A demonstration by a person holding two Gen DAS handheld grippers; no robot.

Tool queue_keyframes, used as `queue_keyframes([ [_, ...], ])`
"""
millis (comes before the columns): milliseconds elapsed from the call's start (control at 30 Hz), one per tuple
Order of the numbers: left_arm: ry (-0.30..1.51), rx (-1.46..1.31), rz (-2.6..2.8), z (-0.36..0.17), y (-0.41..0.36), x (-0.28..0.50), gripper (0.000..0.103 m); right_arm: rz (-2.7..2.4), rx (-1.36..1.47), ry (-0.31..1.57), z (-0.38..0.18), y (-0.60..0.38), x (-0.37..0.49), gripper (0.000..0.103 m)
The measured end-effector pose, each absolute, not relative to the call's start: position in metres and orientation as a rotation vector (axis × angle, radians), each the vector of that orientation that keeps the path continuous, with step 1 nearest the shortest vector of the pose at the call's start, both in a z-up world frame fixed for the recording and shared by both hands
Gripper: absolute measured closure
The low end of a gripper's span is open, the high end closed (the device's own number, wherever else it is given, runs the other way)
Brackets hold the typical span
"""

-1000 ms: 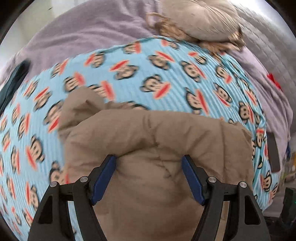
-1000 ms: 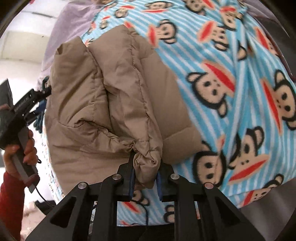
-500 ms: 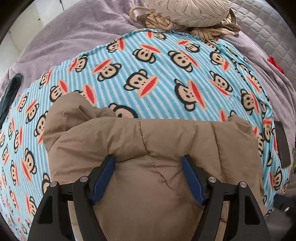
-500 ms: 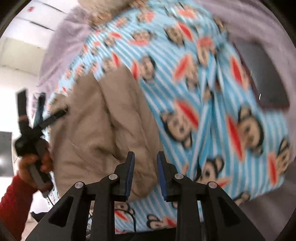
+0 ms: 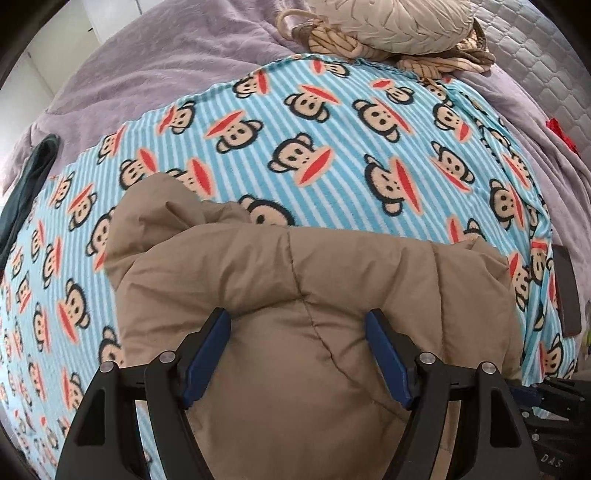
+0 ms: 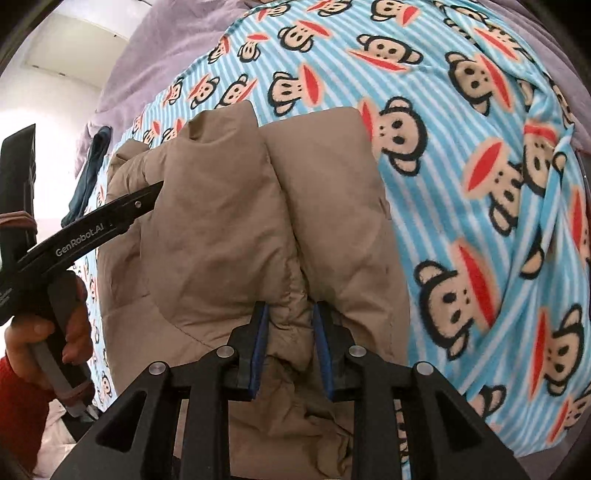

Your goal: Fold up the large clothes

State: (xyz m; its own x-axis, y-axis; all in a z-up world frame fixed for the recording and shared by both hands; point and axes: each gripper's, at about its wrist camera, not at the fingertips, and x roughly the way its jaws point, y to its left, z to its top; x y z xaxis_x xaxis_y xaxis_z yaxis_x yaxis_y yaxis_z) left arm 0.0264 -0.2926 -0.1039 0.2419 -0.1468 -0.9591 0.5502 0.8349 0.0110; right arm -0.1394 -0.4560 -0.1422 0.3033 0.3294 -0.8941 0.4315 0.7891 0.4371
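Between the wide-set blue pads of the left tongs (image 5: 297,332) bulges a thick fold of the tan quilted puffer jacket (image 5: 295,295), which lies bundled on a light-blue striped fleece blanket printed with monkey faces (image 5: 332,147); the pads stand far apart on either side of the padded fabric, and whether they press on it or only straddle it cannot be told. The jacket spreads forward and to both sides of these tongs, its rumpled edge rising toward their left. Beyond the blanket, far ahead of the left tongs, sit a lilac plush bedspread (image 5: 147,66) and a beige pleated cushion on a coil of tan rope-like cloth (image 5: 399,26); a dark flat device (image 5: 563,288) lies at the blanket's right edge. In the right wrist view, the right tongs (image 6: 289,325) are only narrowly parted, with a gathered ridge of the same jacket (image 6: 229,221) running up between the pads; the pads sit close against that ridge, though a firm pinch cannot be confirmed. The jacket extends ahead of and to the left of the right tongs in two puffy lobes. To their left, a hand (image 6: 48,332) in a red sleeve grips the handle of the left tongs, whose black finger reaches onto the jacket's left side.
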Motion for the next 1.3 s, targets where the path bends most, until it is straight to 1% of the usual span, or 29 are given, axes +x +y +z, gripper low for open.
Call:
queue_keyframes([
  [367,1.261,0.365,-0.458,-0.078,-0.261,0.007,0.026,-0.076,0.736,1.294,-0.143,-0.453,-0.142,0.072],
  [400,1.269,0.358,-0.455,-0.077,-0.256,0.005,0.016,-0.077,0.737,1.294,-0.144,-0.452,-0.141,0.072],
  [433,1.274,0.346,-0.449,-0.076,-0.251,0.003,0.002,-0.078,0.738,1.295,-0.143,-0.452,-0.142,0.071],
  [567,1.274,0.265,-0.443,-0.071,-0.228,-0.004,0.001,-0.08,0.743,1.299,-0.144,-0.453,-0.141,0.07],
  [767,1.37,0.051,-0.429,-0.082,-0.182,0.0,0.001,-0.072,0.747,1.302,-0.142,-0.455,-0.142,0.066],
  [867,1.404,-0.03,-0.433,-0.089,-0.161,0.001,0.001,-0.066,0.76,1.282,-0.132,-0.464,-0.144,0.059],
  [900,1.408,-0.041,-0.437,-0.09,-0.157,0.002,0.001,-0.065,0.76,1.271,-0.128,-0.467,-0.144,0.054],
  [933,1.418,-0.062,-0.449,-0.093,-0.15,0.002,0.001,-0.066,0.761,1.255,-0.124,-0.471,-0.145,0.048],
  [967,1.432,-0.084,-0.466,-0.096,-0.146,0.003,0.001,-0.063,0.765,1.236,-0.12,-0.478,-0.146,0.044],
  [1033,1.465,-0.129,-0.5,-0.105,-0.14,0.005,0.001,-0.053,0.768,1.211,-0.116,-0.488,-0.147,0.026],
  [1100,1.494,-0.168,-0.529,-0.114,-0.136,0.006,0.001,-0.039,0.763,1.208,-0.117,-0.496,-0.146,0.017],
  [1200,1.537,-0.274,-0.599,-0.13,-0.131,0.01,0.001,0.031,0.818,1.224,-0.128,-0.509,-0.142,0.014],
  [1267,1.557,-0.345,-0.645,-0.139,-0.13,0.011,0.001,0.091,0.867,1.227,-0.139,-0.516,-0.139,0.0],
  [1300,1.564,-0.371,-0.657,-0.144,-0.129,0.013,0.001,0.11,0.883,1.222,-0.143,-0.518,-0.138,0.0],
])
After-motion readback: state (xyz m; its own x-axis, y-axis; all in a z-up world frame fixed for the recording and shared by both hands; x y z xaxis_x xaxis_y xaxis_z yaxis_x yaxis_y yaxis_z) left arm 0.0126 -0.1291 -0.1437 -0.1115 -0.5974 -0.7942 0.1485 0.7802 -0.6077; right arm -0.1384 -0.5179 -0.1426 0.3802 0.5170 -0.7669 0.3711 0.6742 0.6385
